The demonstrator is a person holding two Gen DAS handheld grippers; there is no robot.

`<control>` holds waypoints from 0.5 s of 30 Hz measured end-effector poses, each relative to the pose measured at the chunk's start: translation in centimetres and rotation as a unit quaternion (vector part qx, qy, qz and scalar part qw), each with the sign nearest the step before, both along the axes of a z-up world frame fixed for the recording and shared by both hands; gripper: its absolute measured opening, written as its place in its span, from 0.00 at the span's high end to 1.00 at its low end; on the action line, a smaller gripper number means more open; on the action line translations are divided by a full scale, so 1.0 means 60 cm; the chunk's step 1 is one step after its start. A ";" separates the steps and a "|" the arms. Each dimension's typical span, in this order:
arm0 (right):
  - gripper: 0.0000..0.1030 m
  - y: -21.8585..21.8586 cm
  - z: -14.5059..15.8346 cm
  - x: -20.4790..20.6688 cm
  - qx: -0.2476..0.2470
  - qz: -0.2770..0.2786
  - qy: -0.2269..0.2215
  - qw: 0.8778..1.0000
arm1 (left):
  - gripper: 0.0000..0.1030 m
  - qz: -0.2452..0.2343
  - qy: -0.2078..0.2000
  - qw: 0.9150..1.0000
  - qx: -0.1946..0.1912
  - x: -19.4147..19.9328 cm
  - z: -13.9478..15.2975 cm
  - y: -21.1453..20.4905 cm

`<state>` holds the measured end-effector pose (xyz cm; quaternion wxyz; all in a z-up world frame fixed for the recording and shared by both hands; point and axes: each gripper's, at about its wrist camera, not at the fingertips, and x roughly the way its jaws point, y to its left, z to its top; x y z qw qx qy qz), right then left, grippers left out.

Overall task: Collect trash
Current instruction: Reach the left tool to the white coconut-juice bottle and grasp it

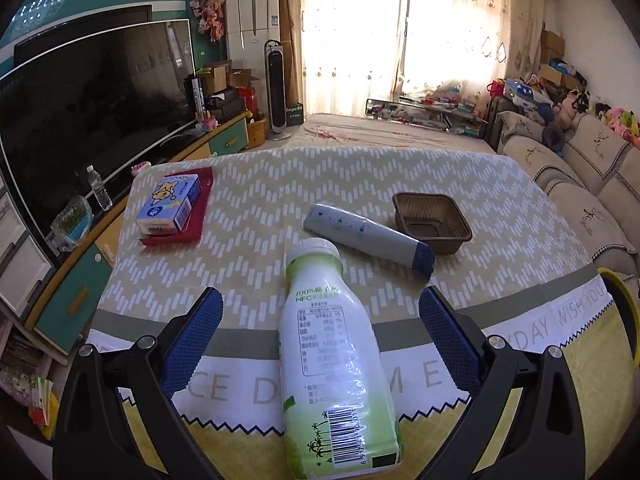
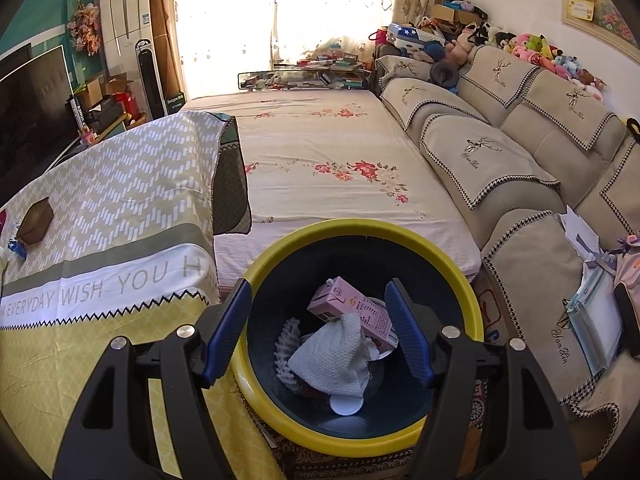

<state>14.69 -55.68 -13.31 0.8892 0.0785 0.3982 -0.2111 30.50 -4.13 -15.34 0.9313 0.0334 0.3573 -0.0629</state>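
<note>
On the counter, a white-green bottle lies between the left gripper's wide-spread fingers, untouched. Beyond the bottle sit a grey tube and brown tray. Right gripper, fingers wide, hovers over the yellow-rimmed bin holding a pink carton.

Bottle: glossy plastic, shiny shrink label. Left claw pads: blue textured rubber; arms matt black plastic, metal rivets. Surface: matt woven cloth. Tray at 1 o'clock: ribbed brown plastic. Bin: glossy yellow plastic rim. Carton: smooth printed paperboard. Tissue: embossed white paper.
</note>
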 end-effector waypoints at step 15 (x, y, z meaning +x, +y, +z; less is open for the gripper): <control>0.34 0.015 -0.005 0.010 0.000 0.012 0.012 1.000 | 0.27 0.011 0.089 0.996 0.008 0.020 -0.043 0.012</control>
